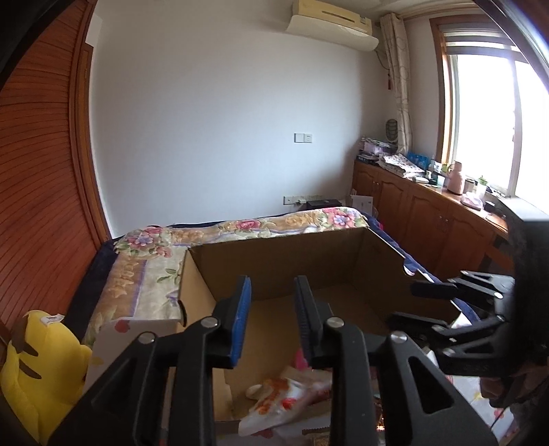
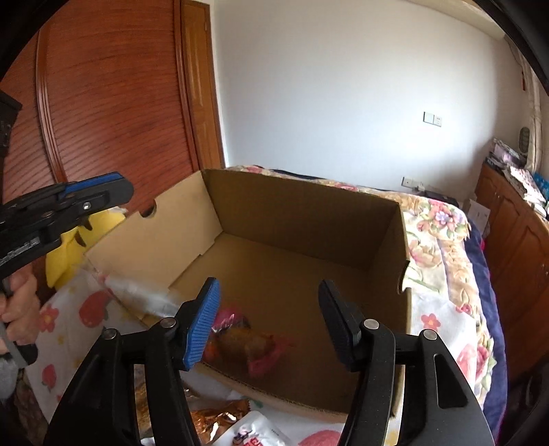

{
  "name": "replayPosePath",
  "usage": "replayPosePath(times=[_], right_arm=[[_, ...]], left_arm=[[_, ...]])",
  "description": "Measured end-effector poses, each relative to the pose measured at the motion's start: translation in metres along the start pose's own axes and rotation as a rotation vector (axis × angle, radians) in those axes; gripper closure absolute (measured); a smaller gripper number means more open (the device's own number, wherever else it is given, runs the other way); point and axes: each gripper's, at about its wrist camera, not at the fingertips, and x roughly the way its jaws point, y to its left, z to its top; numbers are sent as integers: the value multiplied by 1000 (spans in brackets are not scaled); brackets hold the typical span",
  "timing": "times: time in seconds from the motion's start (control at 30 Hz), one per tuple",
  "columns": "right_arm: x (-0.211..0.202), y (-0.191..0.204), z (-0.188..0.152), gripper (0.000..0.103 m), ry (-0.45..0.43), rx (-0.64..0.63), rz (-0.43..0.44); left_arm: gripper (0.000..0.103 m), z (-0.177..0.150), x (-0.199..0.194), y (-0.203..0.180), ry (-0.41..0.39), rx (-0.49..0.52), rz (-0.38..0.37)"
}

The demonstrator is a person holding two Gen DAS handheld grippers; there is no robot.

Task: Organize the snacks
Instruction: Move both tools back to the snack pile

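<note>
Inside the cardboard box (image 2: pixel 302 212), pink snack packet (image 2: pixel 254 346) below right gripper (image 2: pixel 269 322), jaws apart, empty.

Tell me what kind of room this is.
Most likely a home bedroom: a bed with a floral quilt, a wall air conditioner, and wooden cabinets under the window.

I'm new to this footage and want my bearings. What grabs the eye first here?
The big open cardboard box on the floral bedspread dominates, with a pink-and-brown snack packet lying inside near its front wall. Both grippers, left and right, hang open above it. A yellow plush toy sits left of the box.
</note>
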Motion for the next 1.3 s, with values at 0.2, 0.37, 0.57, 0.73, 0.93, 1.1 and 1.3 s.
replayPosePath(times=[0.2, 0.37, 0.57, 0.73, 0.93, 1.1, 1.3], right_arm=[[-24, 3, -12, 42, -6, 3, 1], [-51, 8, -28, 42, 1, 12, 19], [-78, 21, -53, 43, 10, 13, 41], [-86, 32, -77, 44, 39, 7, 57], [-88, 39, -100, 44, 67, 21, 67], [-84, 40, -116, 45, 97, 17, 61], [-64, 35, -139, 53, 168, 7, 61]], left_arm=[[72, -5, -22, 3, -20, -10, -13], [72, -20, -43, 1, -4, -1, -17], [71, -48, -67, -4, 24, 6, -14], [70, -78, -83, -9, 51, -4, -16], [69, -107, -93, -14, 87, -22, -15], [69, -131, -96, -20, 116, -27, -6], [69, -157, -96, -23, 156, -59, -14]])
